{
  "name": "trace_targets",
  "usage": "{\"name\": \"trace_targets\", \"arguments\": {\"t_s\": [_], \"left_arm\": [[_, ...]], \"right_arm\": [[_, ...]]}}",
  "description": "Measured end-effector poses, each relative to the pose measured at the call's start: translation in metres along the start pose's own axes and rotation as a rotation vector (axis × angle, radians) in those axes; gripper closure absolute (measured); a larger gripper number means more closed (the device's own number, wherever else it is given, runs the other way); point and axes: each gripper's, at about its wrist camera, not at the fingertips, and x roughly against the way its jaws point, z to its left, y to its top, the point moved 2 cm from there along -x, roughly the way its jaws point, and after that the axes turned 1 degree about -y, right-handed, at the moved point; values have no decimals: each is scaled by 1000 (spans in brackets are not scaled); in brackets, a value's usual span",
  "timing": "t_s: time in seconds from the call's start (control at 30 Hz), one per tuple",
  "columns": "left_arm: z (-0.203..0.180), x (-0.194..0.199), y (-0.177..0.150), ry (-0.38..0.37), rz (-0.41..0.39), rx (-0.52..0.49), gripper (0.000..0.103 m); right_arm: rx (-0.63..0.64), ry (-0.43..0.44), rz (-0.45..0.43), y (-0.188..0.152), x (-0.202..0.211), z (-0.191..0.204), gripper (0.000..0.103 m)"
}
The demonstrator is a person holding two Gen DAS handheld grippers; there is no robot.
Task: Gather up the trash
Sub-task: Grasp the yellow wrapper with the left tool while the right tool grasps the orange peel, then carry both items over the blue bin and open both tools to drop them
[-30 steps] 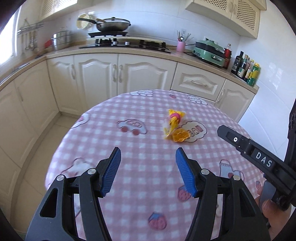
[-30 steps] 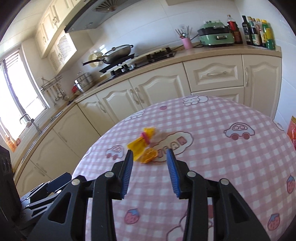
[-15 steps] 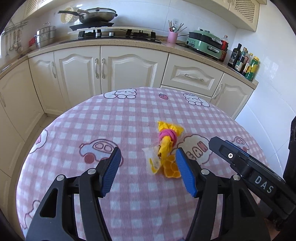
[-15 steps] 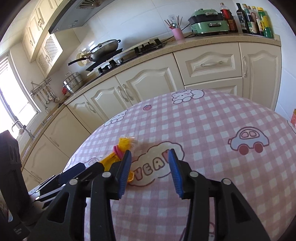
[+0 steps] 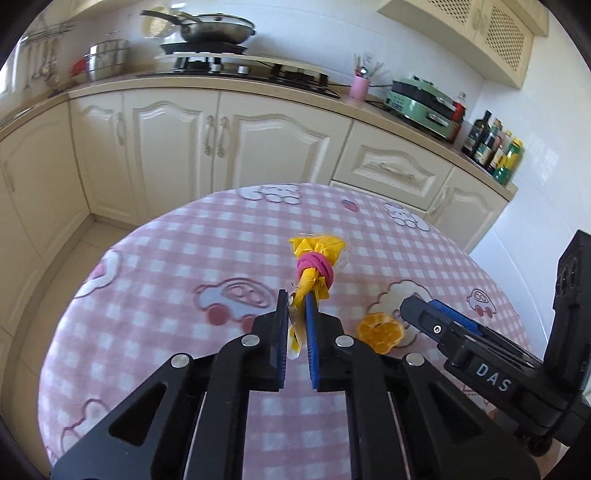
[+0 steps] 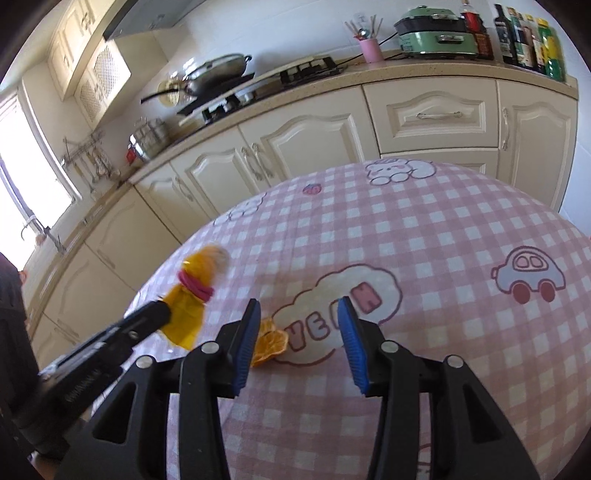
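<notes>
My left gripper [image 5: 295,299] is shut on a yellow plastic wrapper [image 5: 314,266] tied with a pink band, holding it just above the pink checked tablecloth [image 5: 166,258]; the wrapper also shows in the right wrist view [image 6: 192,299]. An orange peel [image 5: 378,330] lies on the cloth to the right of it, and in the right wrist view [image 6: 271,343] it sits just left of my open, empty right gripper [image 6: 299,314]. The right gripper also shows at the right of the left wrist view [image 5: 443,325].
The round table [image 6: 443,221] stands in front of cream kitchen cabinets [image 5: 221,140]. On the counter are a hob with a pan [image 5: 218,31], a pink utensil cup [image 5: 359,86], a green appliance [image 5: 421,99] and several bottles [image 5: 495,147].
My left gripper has closed on the yellow wrapper and lifted it off the cloth. The orange peel stayed on the table. My right gripper has moved closer to the peel.
</notes>
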Motion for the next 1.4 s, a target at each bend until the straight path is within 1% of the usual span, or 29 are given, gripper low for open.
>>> {"name": "trace_targets", "arguments": {"t_s": [0.03,0.1,0.17,0.2,0.23,0.27,0.3,0.37,0.43,0.53,0.87,1.03,1.13,1.33,1.4], "left_arm": [[5,3,-1,4,-4,9,95],[18,12,-5,20,-10,26,95],[28,19,-7,28,-16,42,95],[32,23,-8,31,-19,48,95],[36,28,-10,37,-22,54,95],[39,31,-11,39,-26,56,95],[42,36,-12,41,-31,61,95],[48,46,-15,46,-40,65,95],[55,58,-18,52,-53,76,95],[70,79,-23,69,-76,96,95],[131,151,-49,162,-141,179,95],[170,185,-70,235,-156,240,95],[188,201,-81,263,-165,272,95],[230,231,-107,337,-177,342,95],[242,238,-115,356,-176,365,95]], "right_arm": [[19,-18,23,-3,-5,5,59],[38,-22,62,-8,-13,14,59],[74,-49,66,-11,-14,23,60],[86,-46,68,-12,-15,27,61],[96,-38,77,-15,-16,31,72],[111,-48,83,-17,-18,35,87],[125,-52,84,-19,-17,39,88],[143,-53,68,-23,-13,49,93],[152,-37,53,-25,-8,58,94],[180,-1,43,-32,1,83,94],[292,154,34,-60,27,192,94],[359,226,49,-86,37,250,94],[411,268,67,-107,41,288,94],[496,329,106,-144,43,347,94],[516,345,122,-155,42,360,94]]}}
